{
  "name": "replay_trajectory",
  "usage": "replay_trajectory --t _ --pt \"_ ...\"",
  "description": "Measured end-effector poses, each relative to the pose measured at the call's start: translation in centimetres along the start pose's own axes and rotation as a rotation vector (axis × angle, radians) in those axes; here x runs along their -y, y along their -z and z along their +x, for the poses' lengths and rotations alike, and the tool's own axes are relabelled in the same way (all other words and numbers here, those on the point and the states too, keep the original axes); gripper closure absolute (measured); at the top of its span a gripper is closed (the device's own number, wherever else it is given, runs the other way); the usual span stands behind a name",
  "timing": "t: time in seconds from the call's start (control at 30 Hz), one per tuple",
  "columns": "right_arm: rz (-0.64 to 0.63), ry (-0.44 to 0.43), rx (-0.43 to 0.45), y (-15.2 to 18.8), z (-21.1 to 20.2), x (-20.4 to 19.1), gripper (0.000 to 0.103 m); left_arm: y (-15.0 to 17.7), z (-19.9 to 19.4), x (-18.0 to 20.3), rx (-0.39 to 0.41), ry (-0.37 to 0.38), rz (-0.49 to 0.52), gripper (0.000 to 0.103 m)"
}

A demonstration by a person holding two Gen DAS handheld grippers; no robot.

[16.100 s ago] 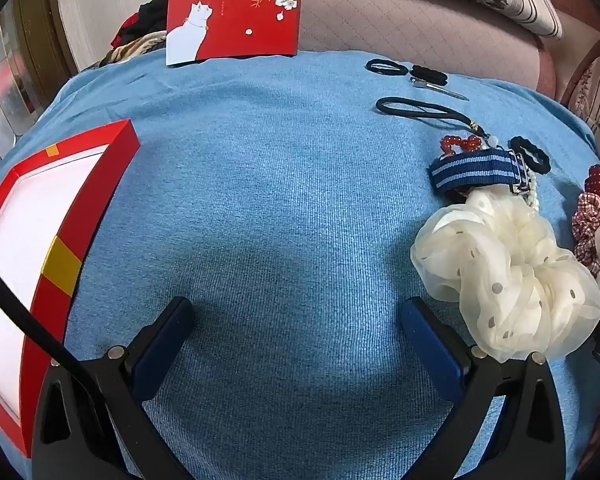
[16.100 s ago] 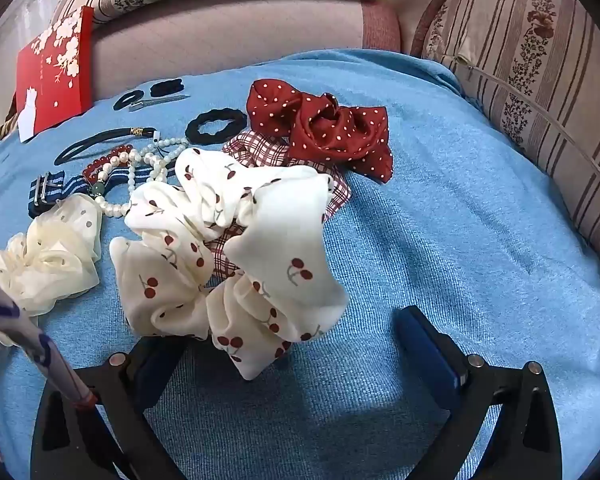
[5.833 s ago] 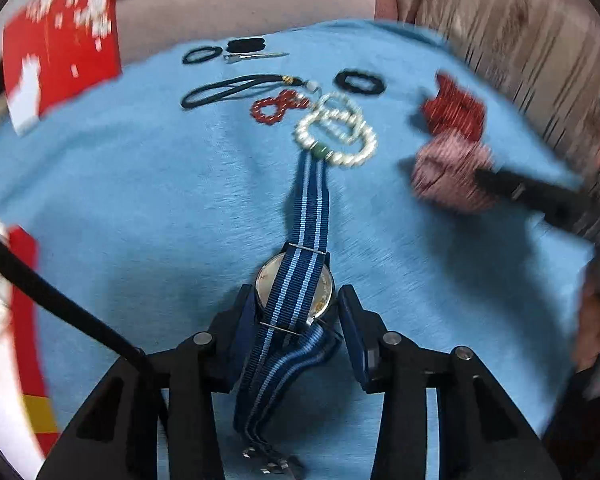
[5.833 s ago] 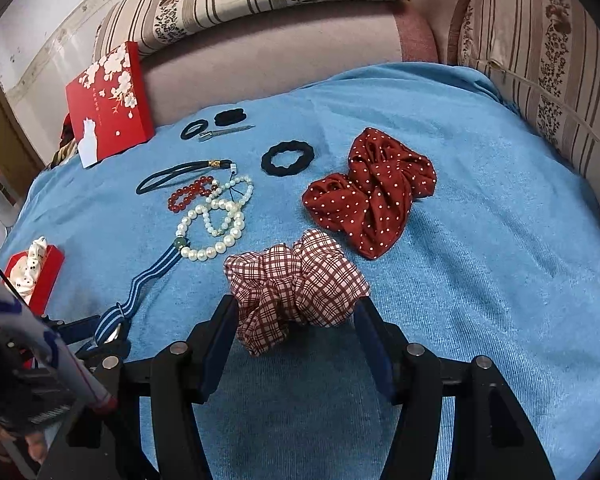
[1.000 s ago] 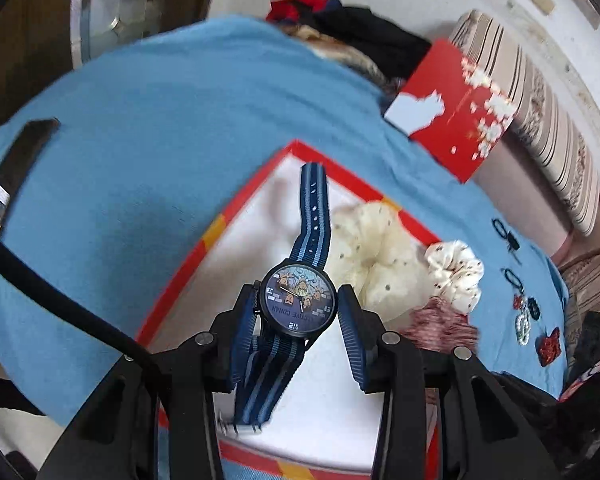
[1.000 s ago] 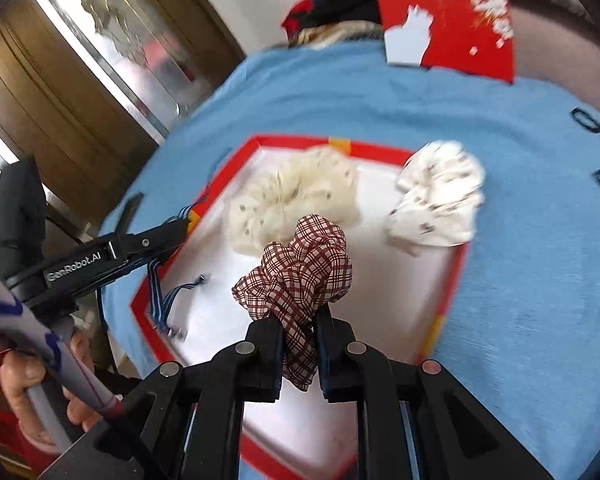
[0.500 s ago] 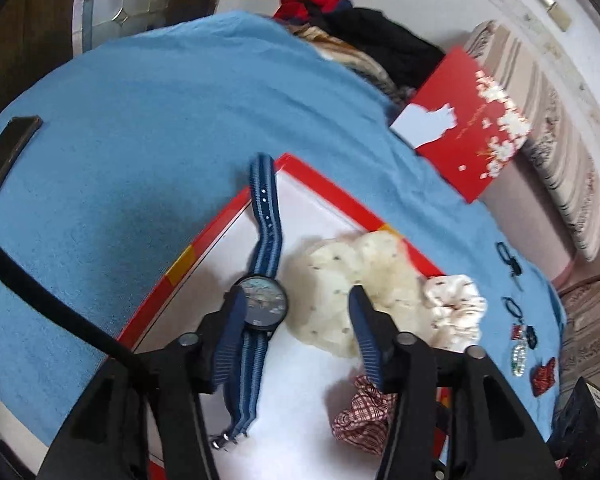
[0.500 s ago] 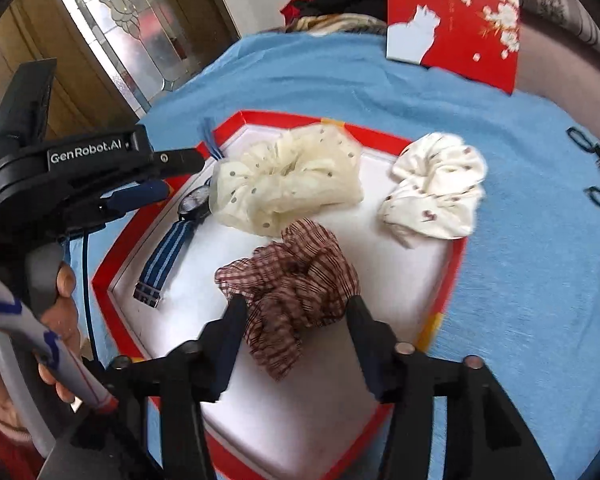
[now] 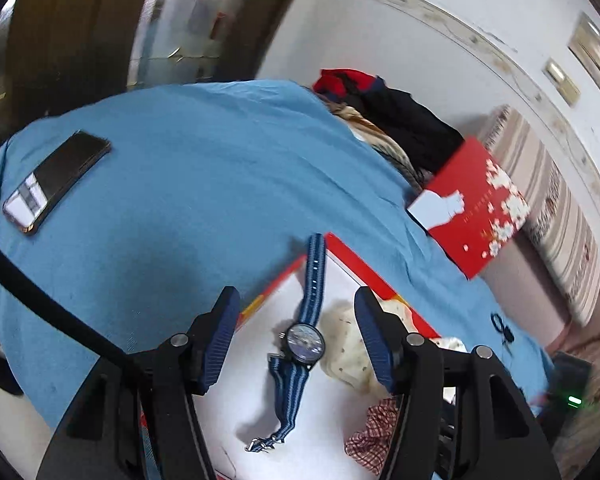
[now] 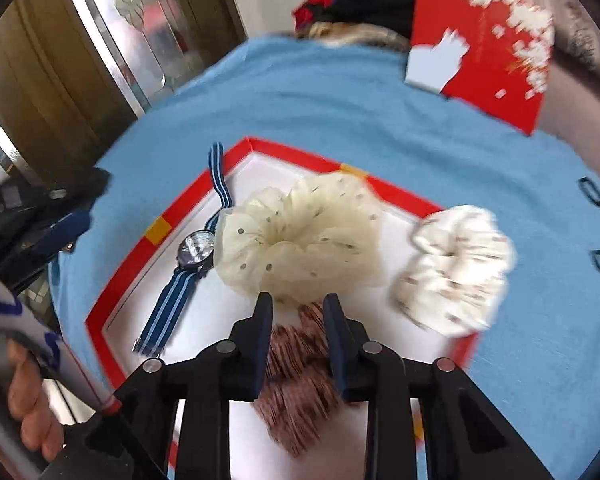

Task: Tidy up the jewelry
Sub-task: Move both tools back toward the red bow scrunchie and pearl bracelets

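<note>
Left gripper (image 9: 296,322) was opening, released, watch (image 9: 303,340) lying free below it. Right gripper (image 10: 298,308) was closing over plaid scrunchie (image 10: 296,384) (contact unclear, blurred).

Both grippers tilted downward, neither clamped on anything.

Left gripper (image 9: 296,334): jaws spread wide and opening, blue pads (image 9: 220,336) facing each other across an open gap, nothing pinched, only things lying far below seen through the gap; black frame and a dark cable crossing its lower left. Right gripper (image 10: 298,328): jaws narrow and closing, dark pads (image 10: 262,334) near each other, blurred checked cloth showing in the gap and under the fingers, no clear press of pads on it. Bare hand (image 10: 28,396) at the lower left edge of the right wrist view, fingers curled around a handle.
</note>
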State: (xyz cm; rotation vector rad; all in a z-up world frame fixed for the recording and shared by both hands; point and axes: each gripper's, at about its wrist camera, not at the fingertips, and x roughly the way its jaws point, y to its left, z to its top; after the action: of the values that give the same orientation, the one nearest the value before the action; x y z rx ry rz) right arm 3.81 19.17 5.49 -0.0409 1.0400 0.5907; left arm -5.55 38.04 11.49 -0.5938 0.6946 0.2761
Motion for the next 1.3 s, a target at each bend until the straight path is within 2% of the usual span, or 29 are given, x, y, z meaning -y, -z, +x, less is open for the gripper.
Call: replay_trajectory --t 0.13,0.23,0.3,0.43,0.57,0.73,0.8,0.9,1.0,1.2,1.3 --pt "0.001 0.021 -0.035 -1.9 3.1 -0.9 0.075 -0.3 0.4 -0.5 -0.005 -0.002 -0.021 0.045" --pt "-0.009 0.036 -0.023 -2.9 3.2 -1.2 0.075 -0.3 0.9 -0.1 -0.020 -0.009 -0.006 0.044" --pt "0.010 0.013 0.006 -2.7 1.4 -0.9 0.074 -0.2 1.1 0.0 -0.032 -0.005 -0.001 0.043" --pt "0.045 0.019 0.097 -0.4 -3.9 1.1 0.051 0.2 1.2 0.5 -0.049 -0.005 0.002 0.037" --pt "0.122 0.037 0.158 3.1 -9.3 4.8 0.051 1.1 0.8 1.0 -0.056 0.019 -0.013 0.033" --pt "0.182 0.125 0.241 2.6 -15.3 8.7 0.050 2.7 0.3 2.1 -0.063 0.017 -0.021 0.033" --pt "0.179 0.160 0.263 3.2 -17.7 10.0 0.048 3.9 -0.7 3.6 -0.067 0.026 0.004 0.033" --pt "0.162 0.183 0.288 6.3 -20.6 12.5 0.044 5.5 -2.0 6.2 -0.077 0.045 0.092 0.033" --pt "0.210 0.265 0.288 10.5 -22.0 16.6 0.044 7.8 -2.8 9.4 -0.119 0.092 0.172 0.031" --pt "0.434 0.385 0.245 18.8 -24.1 27.3 0.044 12.6 -2.2 15.9 -0.185 0.171 0.331 0.029" --pt "0.519 0.427 0.248 21.4 -24.9 31.0 0.044 15.7 -0.4 19.3 -0.263 0.194 0.405 0.029"
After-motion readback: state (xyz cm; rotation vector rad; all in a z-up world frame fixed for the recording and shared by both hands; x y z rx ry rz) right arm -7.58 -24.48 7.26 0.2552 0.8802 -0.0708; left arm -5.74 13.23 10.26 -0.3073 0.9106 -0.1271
